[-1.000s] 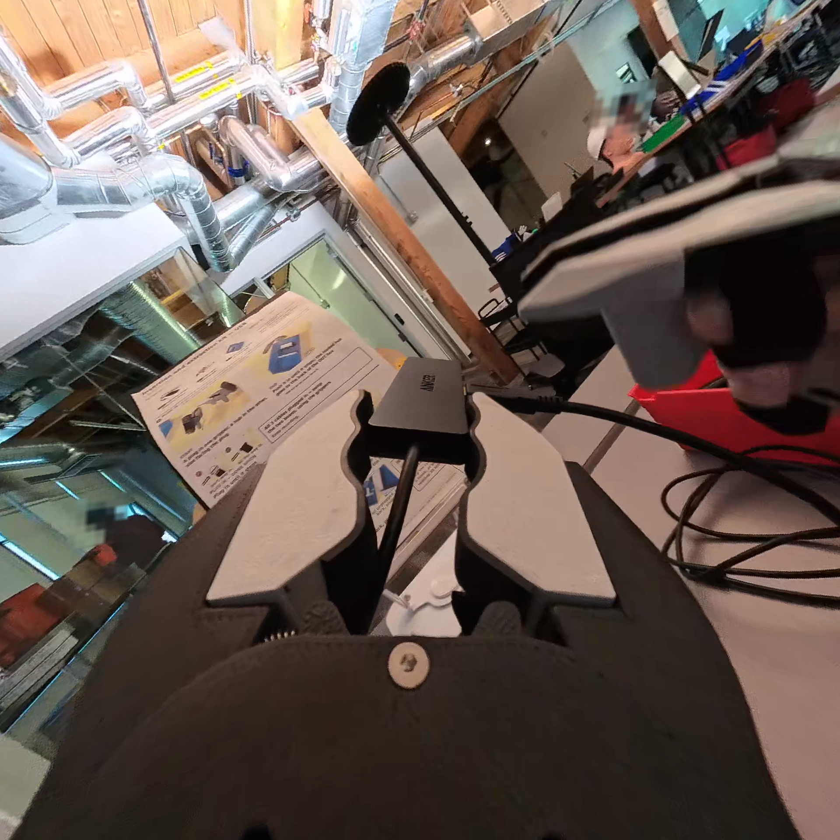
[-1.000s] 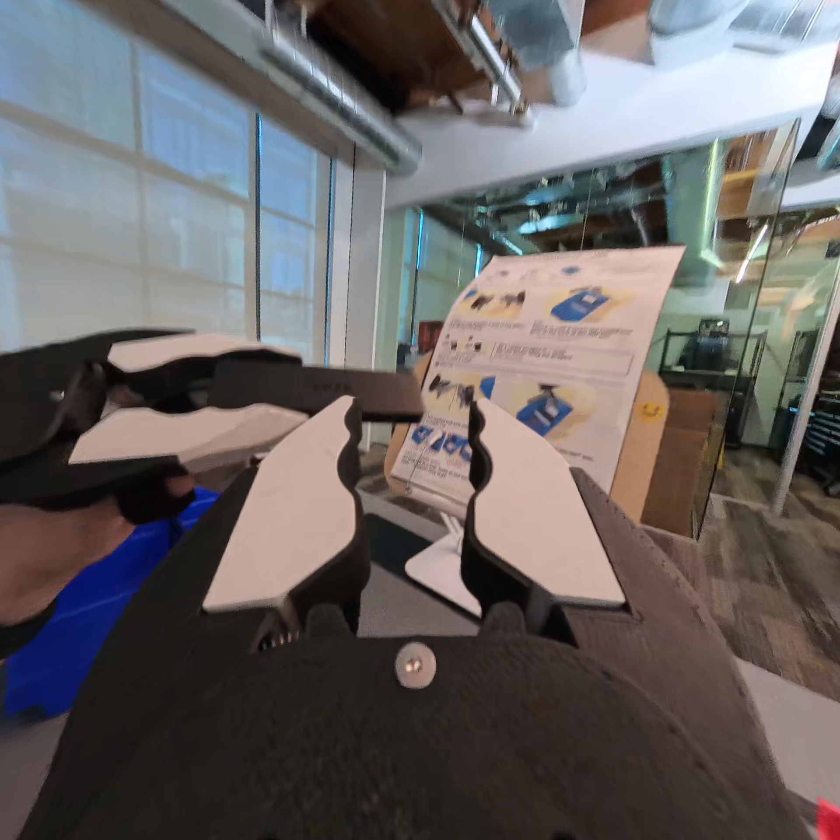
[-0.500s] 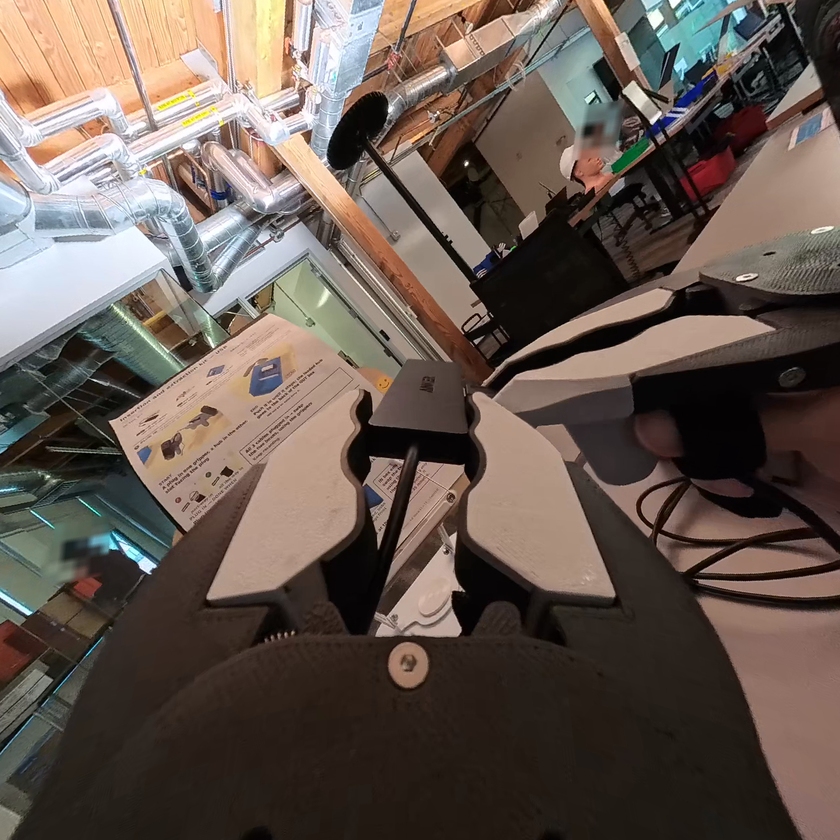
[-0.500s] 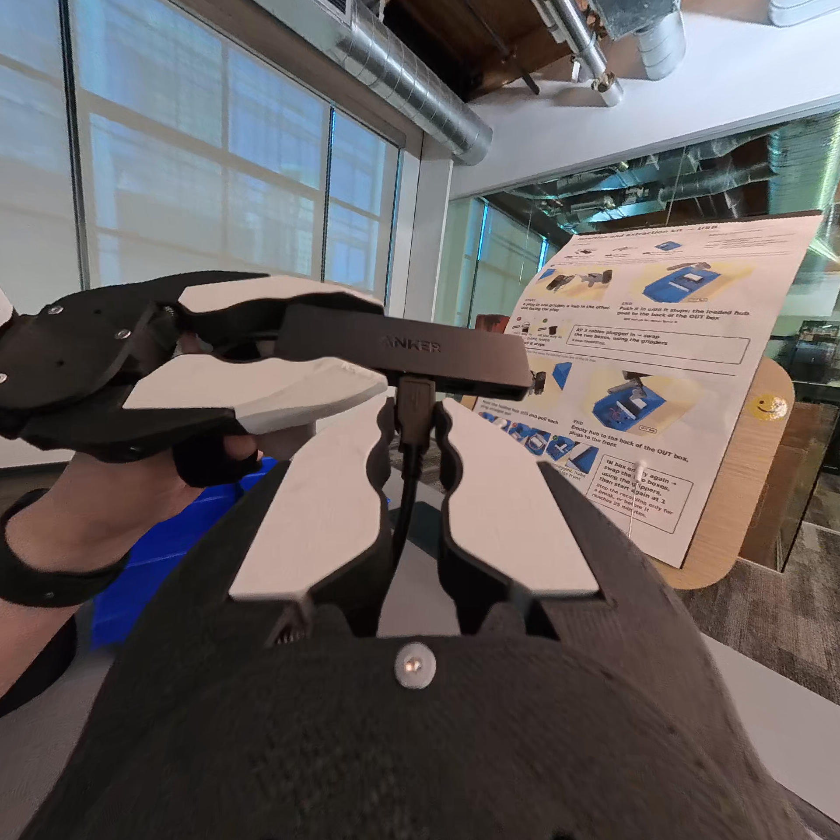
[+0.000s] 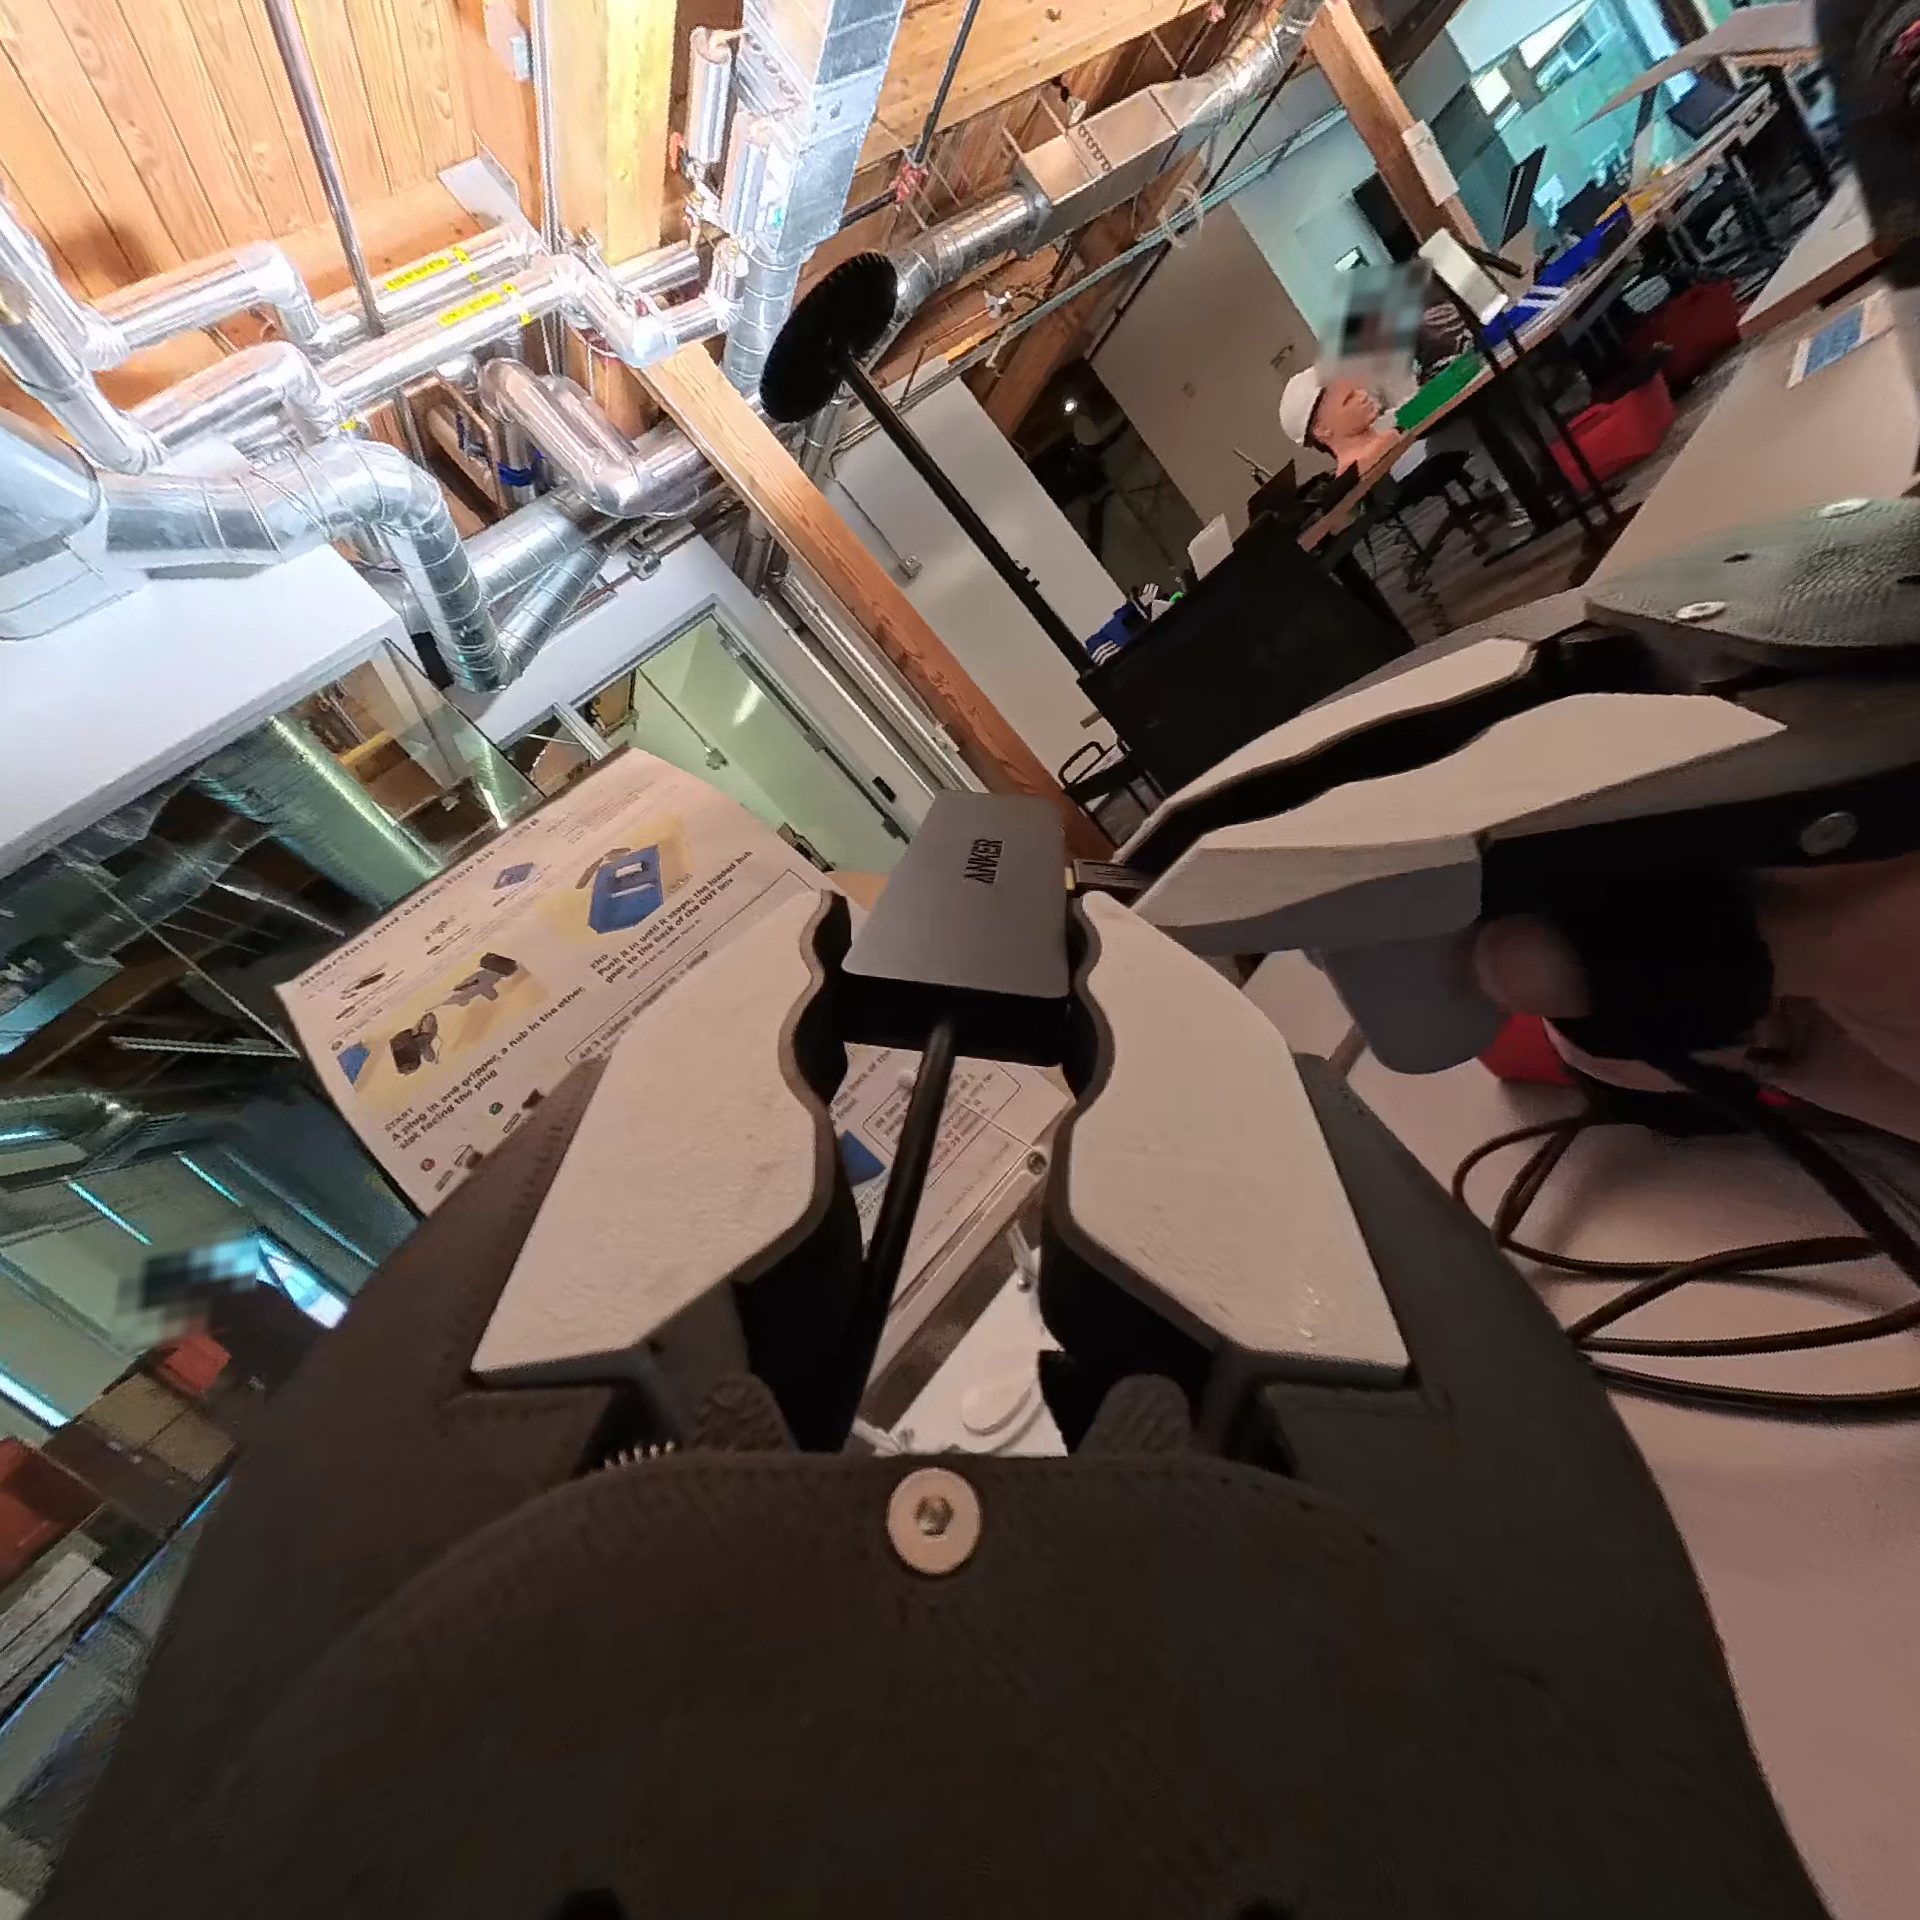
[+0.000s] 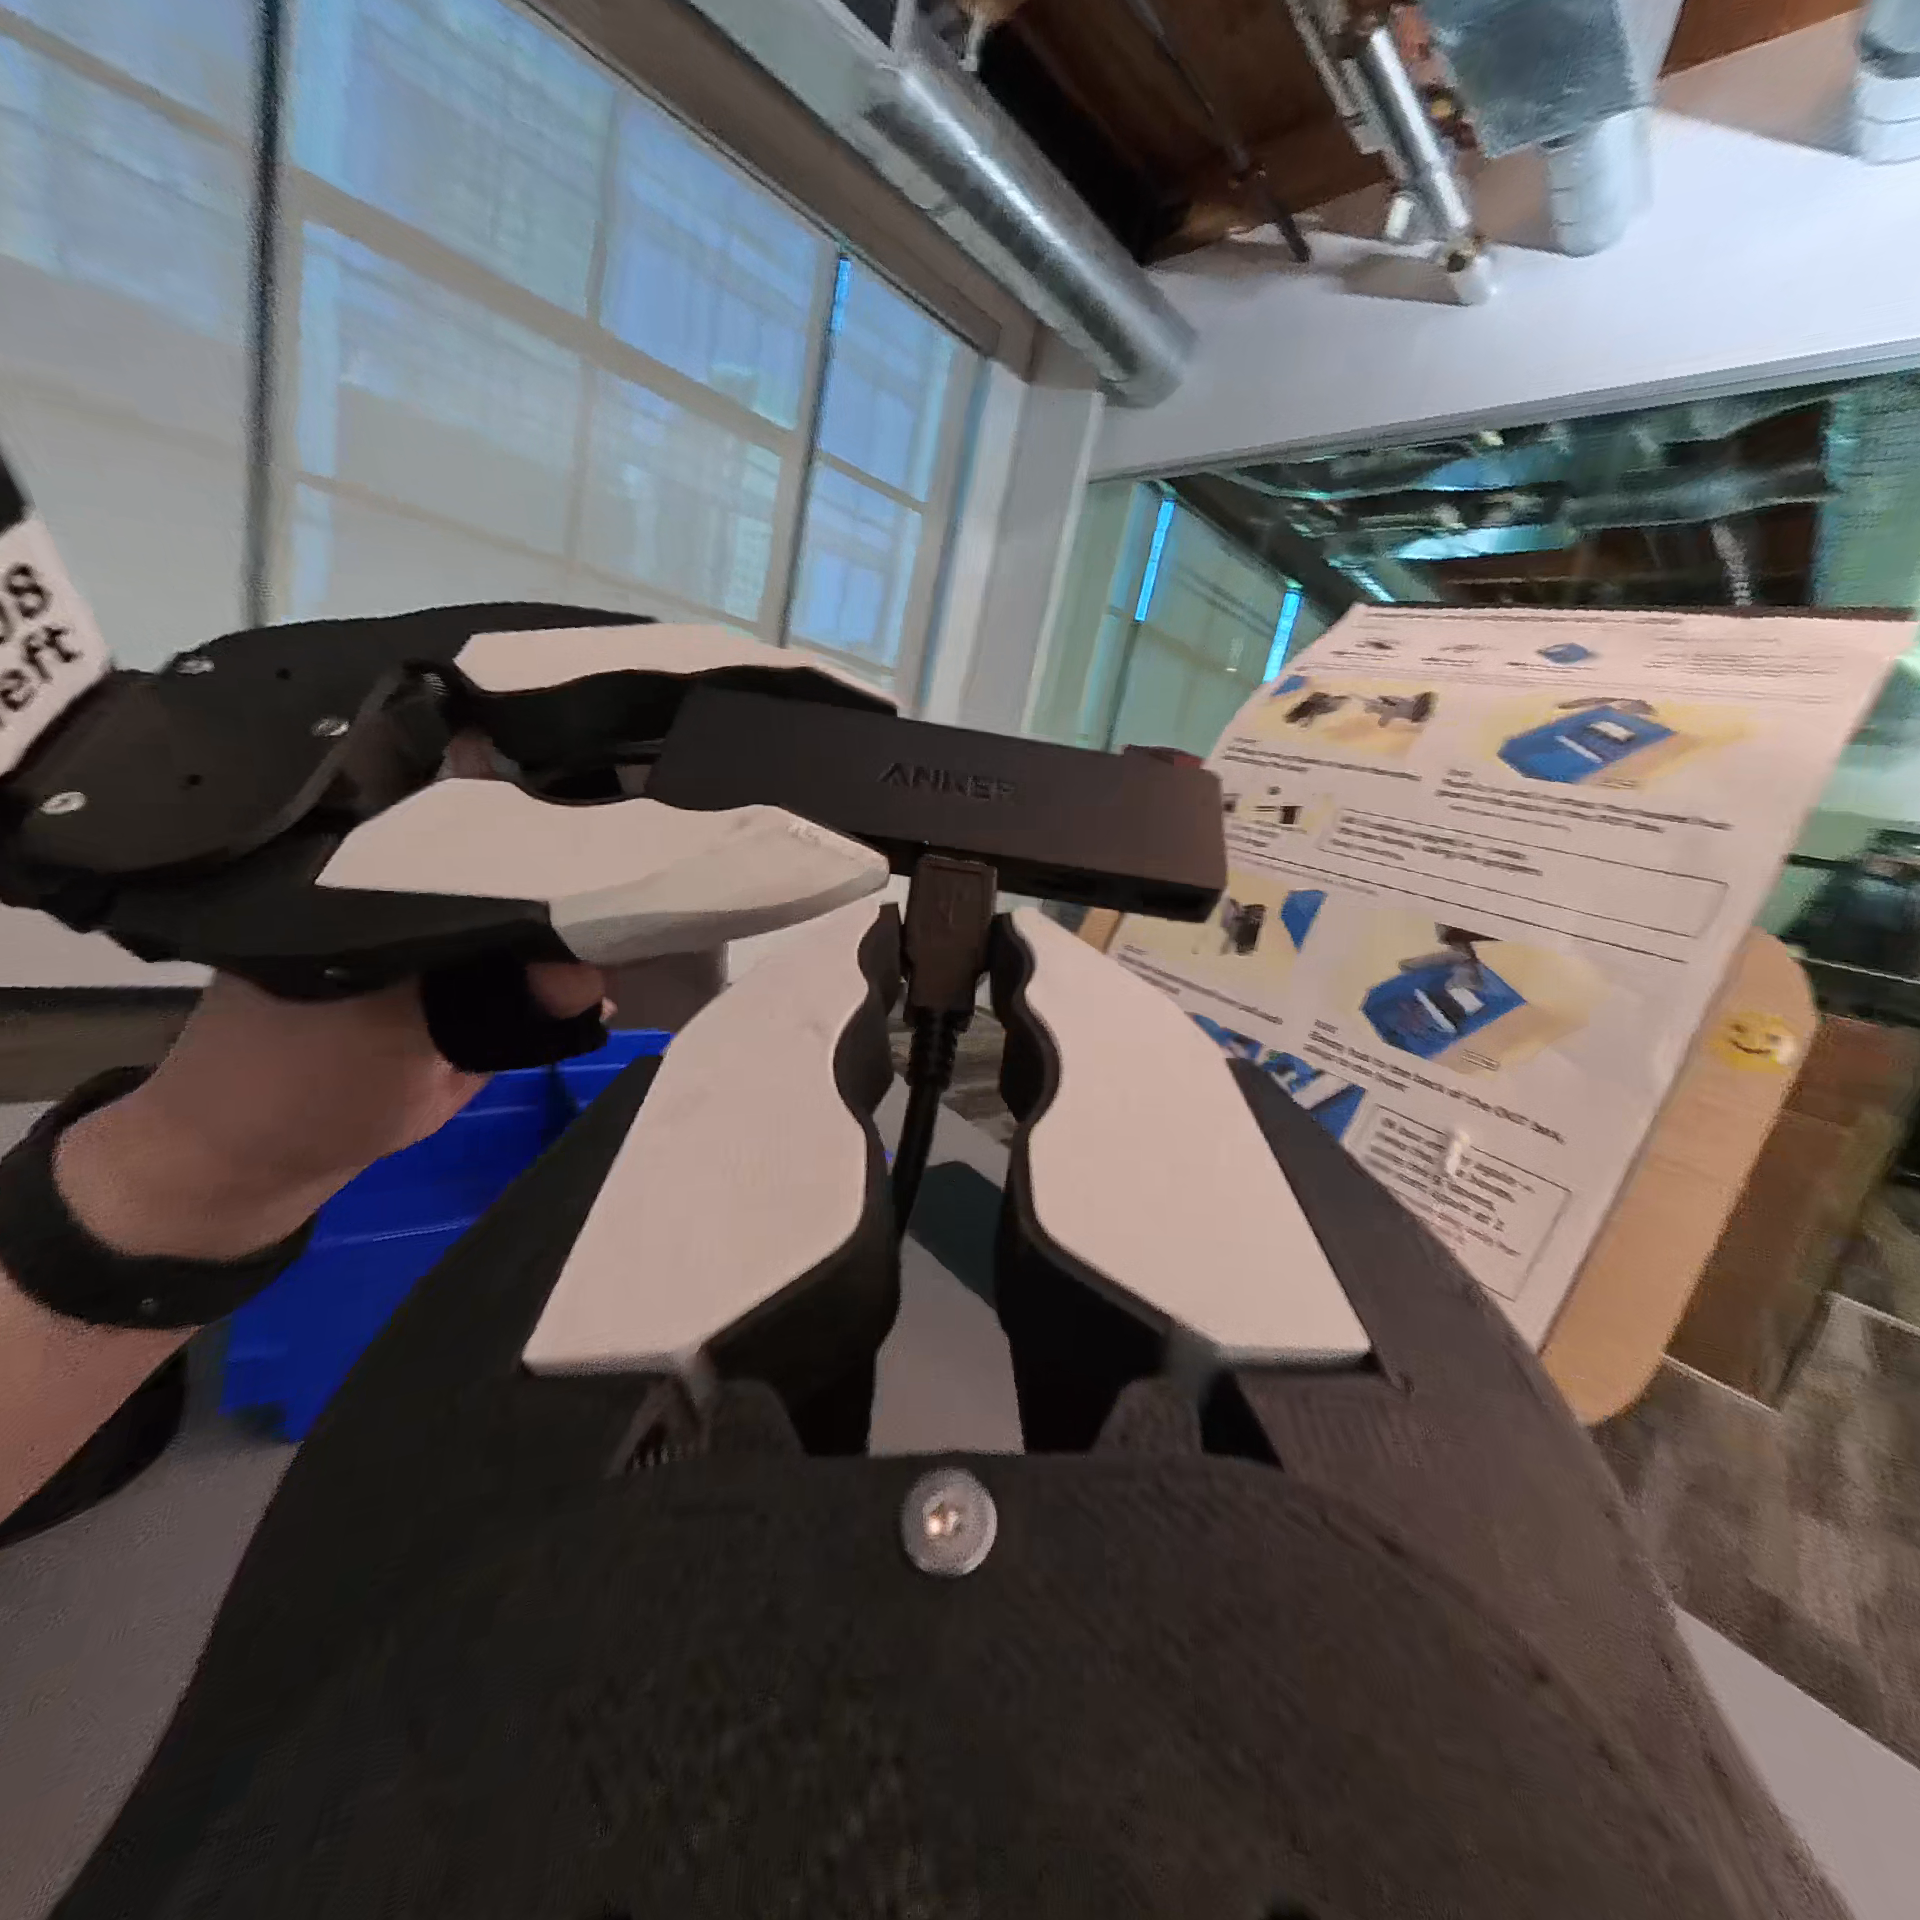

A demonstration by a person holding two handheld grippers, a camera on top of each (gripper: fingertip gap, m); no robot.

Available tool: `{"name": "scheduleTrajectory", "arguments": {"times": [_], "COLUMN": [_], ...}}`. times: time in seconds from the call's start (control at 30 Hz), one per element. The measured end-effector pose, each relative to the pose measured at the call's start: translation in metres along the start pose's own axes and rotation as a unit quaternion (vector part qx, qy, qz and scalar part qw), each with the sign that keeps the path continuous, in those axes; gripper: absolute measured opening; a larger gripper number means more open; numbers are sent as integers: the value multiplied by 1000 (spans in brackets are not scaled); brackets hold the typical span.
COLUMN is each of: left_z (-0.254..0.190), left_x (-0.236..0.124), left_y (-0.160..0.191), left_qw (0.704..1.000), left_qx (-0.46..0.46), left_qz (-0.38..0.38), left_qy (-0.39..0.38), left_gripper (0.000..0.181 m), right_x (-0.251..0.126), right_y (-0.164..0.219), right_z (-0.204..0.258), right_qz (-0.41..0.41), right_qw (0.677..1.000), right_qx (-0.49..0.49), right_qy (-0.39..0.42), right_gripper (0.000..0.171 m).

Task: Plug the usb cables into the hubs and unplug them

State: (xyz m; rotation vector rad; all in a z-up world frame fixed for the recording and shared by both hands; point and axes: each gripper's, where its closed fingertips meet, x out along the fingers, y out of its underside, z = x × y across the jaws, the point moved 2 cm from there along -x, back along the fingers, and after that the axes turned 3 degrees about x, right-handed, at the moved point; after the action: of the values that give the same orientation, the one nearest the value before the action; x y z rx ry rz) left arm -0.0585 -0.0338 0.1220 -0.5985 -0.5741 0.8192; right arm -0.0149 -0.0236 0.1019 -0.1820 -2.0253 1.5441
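Note:
My left gripper (image 5: 956, 940) is shut on one end of a flat black USB hub (image 5: 971, 904) and holds it up in the air. The hub's own cable (image 5: 899, 1164) runs back between the fingers. My right gripper (image 6: 940, 935) is shut on a black USB plug (image 6: 945, 920), which sits in a port on the long side of the hub (image 6: 935, 800). The plug's cable (image 6: 920, 1122) hangs back between my right fingers. In the left wrist view the right gripper (image 5: 1174, 873) comes in from the right and meets the hub's side. In the right wrist view the left gripper (image 6: 831, 790) holds the hub from the left.
An instruction sheet (image 6: 1455, 935) on a cardboard stand is behind the hub; it also shows in the left wrist view (image 5: 499, 997). A blue bin (image 6: 416, 1195) sits at the left. A red bin (image 5: 1522, 1049) and loops of dark cable (image 5: 1662, 1299) lie on the white table (image 5: 1610, 1558).
My right gripper was open and empty a second ago. It then closed on the USB plug at the hub's side port. The left gripper has kept hold of the hub.

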Motion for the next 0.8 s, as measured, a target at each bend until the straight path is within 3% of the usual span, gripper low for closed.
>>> {"name": "scheduleTrajectory", "arguments": {"times": [0.17,0.23,0.5,0.63,0.73,0.8], "left_z": [-2,-1,-2,0,0,-1], "left_x": [6,8,14,11,12,14], "left_y": [5,9,15,16,17,18], "left_qw": [999,1000,999,998,999,997], "left_qx": [28,0,7,-47,-18,23], "left_qz": [16,24,39,34,47,63], "left_qy": [-33,-18,-27,7,-6,-30], "left_gripper": [40,40,40,40,40,40], "right_x": [0,1,2,1,2,4], "right_y": [5,8,14,12,13,17], "right_z": [-6,-7,-14,-11,-13,-14], "right_qz": [6,19,27,5,31,57], "right_qw": [998,998,997,999,999,997], "right_qx": [-2,4,49,35,11,48], "right_qy": [56,61,51,-10,6,25], "right_gripper": [18,18,18,18,18,17]}}
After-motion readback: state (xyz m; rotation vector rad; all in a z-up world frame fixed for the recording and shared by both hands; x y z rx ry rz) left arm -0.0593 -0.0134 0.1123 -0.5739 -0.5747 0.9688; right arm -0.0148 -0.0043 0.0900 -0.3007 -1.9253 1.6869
